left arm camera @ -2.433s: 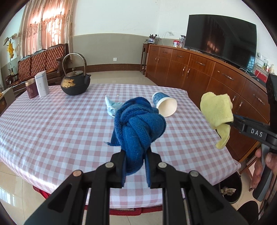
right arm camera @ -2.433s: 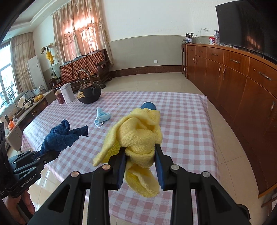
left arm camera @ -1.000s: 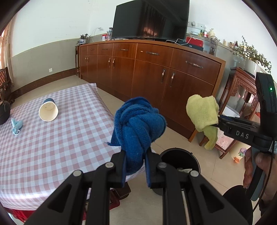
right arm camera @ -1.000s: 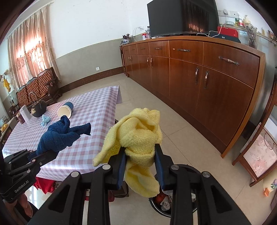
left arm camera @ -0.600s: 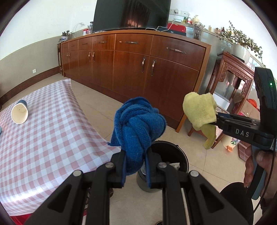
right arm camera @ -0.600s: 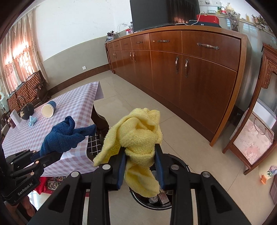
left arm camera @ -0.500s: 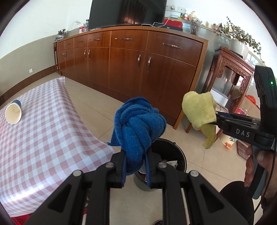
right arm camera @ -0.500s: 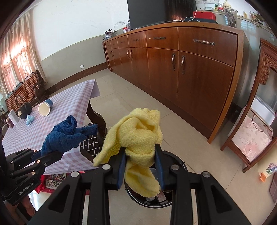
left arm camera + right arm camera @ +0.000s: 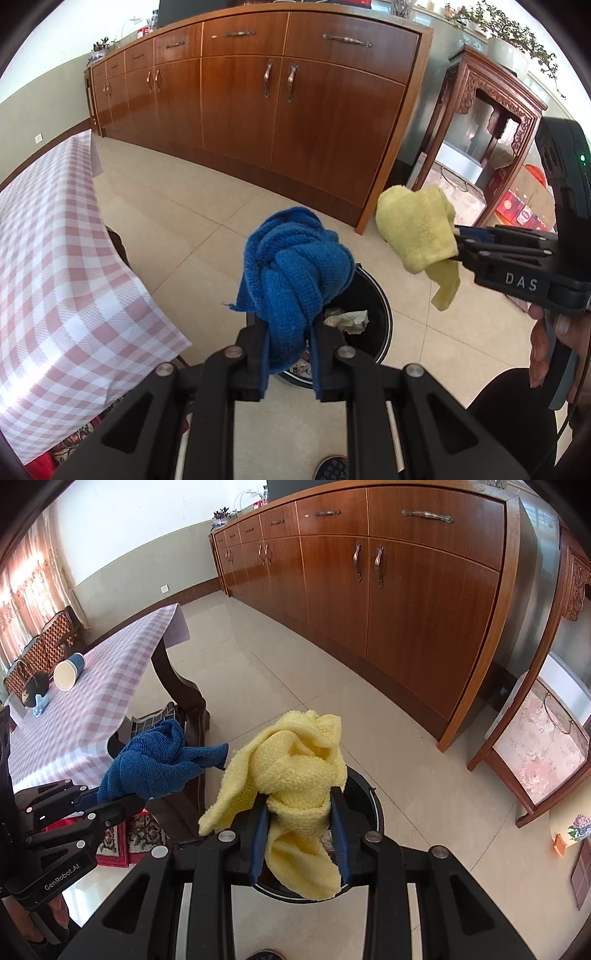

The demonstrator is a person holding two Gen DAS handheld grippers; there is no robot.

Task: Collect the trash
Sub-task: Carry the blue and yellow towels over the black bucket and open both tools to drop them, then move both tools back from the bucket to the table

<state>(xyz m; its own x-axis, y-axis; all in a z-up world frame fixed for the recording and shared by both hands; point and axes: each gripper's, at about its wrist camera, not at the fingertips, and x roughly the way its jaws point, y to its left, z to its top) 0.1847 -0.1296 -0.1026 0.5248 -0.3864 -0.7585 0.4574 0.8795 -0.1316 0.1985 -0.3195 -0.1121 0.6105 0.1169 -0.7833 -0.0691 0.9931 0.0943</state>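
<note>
Both clamped — left tool (image 9: 287, 334) pinches blue cloth (image 9: 293, 266), right tool (image 9: 298, 812) yellow cloth (image 9: 295, 771) — above bin (image 9: 373, 295).

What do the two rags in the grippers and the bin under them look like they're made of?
Blue rag: soft knitted or terry cloth, matte, with visible ribbed loops. Yellow rag: similar fluffy looped cloth, probably microfibre or cotton. Bin: smooth black, likely plastic, though its slightly shiny rim leaves painted metal possible.
</note>
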